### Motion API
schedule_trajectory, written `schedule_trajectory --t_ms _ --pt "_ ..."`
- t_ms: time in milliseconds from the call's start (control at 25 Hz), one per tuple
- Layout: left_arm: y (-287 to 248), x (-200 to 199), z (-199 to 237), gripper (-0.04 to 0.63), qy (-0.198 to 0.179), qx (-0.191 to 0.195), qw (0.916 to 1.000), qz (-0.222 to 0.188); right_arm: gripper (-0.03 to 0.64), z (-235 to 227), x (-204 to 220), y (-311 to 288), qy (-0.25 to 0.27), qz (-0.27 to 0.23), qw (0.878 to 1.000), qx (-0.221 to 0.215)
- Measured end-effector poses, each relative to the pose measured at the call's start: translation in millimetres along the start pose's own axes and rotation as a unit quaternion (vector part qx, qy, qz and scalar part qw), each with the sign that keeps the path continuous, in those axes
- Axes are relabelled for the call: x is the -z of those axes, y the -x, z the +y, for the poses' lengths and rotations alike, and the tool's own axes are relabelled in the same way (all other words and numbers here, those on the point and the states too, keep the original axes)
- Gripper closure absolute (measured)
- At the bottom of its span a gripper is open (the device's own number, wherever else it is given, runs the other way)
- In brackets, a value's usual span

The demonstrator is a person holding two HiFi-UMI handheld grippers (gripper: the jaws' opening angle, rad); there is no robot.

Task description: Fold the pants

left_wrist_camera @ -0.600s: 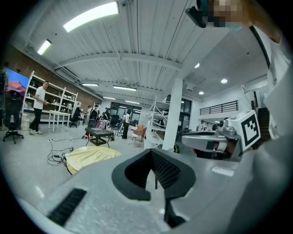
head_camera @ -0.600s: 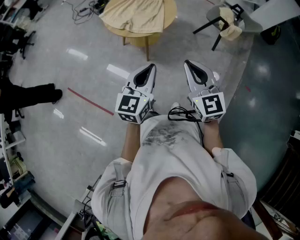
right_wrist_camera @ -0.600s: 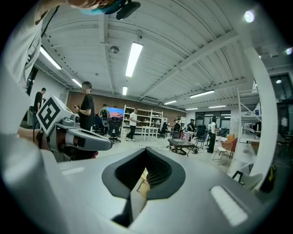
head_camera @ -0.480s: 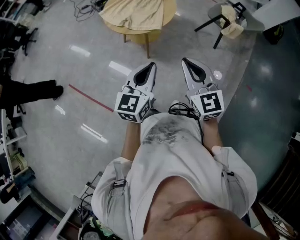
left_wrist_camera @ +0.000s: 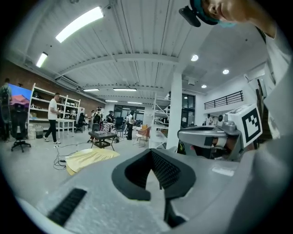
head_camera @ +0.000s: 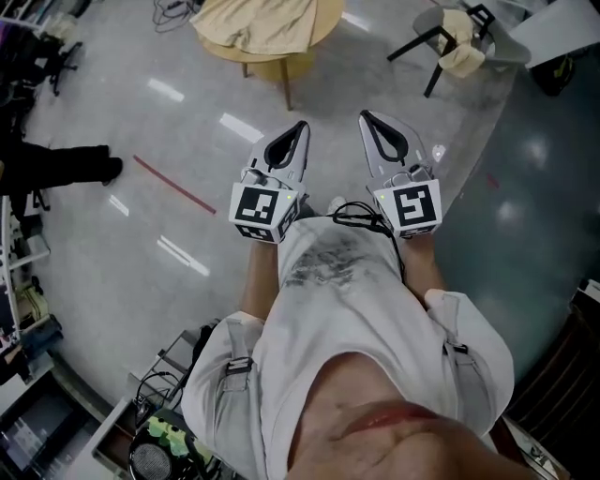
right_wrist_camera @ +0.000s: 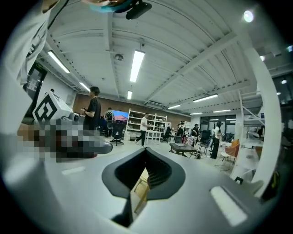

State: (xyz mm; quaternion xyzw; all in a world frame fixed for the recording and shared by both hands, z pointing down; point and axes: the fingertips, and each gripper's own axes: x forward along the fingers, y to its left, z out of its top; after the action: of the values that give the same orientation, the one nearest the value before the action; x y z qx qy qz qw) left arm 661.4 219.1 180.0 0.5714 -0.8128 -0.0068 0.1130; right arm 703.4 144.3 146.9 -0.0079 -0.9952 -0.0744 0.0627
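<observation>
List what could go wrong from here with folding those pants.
Cables trail on the floor beside the round table; walking up, feet might catch them.
The pants drape to the table's edge, so a tug could slide them off.
Left gripper and right gripper are shut and empty; they must open first.

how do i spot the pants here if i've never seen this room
At the top of the head view stands a round wooden table. The pants are the pale yellow cloth spread over its top, drooping past the edge. The cream bundle on the dark chair to the right is smaller and bunched up.
</observation>
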Motion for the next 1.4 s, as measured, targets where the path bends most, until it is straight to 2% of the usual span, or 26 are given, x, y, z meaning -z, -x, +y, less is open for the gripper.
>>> schedule_trajectory --t_ms 160,320,560,640,840,1080,1400 --pt "-12 2 -9 0.592 -0.006 -0.001 1.0 0.005 0.609 -13 7 7 -0.008 0.001 1.0 -0.005" --pt "-32 4 -11 0.592 -0.016 0.004 0.9998 0.01 0.609 -30 10 3 0.004 0.004 1.0 0.002" --pt "-61 5 -1 0.592 -0.011 0.009 0.9999 0.009 0.609 -59 20 -10 0.023 0.016 0.999 0.023" --pt "-73 5 5 0.592 -0.007 0.012 0.9999 0.009 0.609 -71 24 -18 0.036 0.022 0.999 0.034" --pt "-104 10 25 0.592 -0.003 0.016 0.9996 0.022 0.609 -96 33 -43 0.013 0.038 0.999 0.036" --pt "-152 9 54 0.592 0.004 0.022 0.9992 0.034 0.609 -126 47 -85 0.018 0.065 0.997 0.034" --pt "-213 -9 75 0.592 0.006 0.046 0.9984 0.033 0.609 -171 49 -128 0.02 0.08 0.996 0.045"
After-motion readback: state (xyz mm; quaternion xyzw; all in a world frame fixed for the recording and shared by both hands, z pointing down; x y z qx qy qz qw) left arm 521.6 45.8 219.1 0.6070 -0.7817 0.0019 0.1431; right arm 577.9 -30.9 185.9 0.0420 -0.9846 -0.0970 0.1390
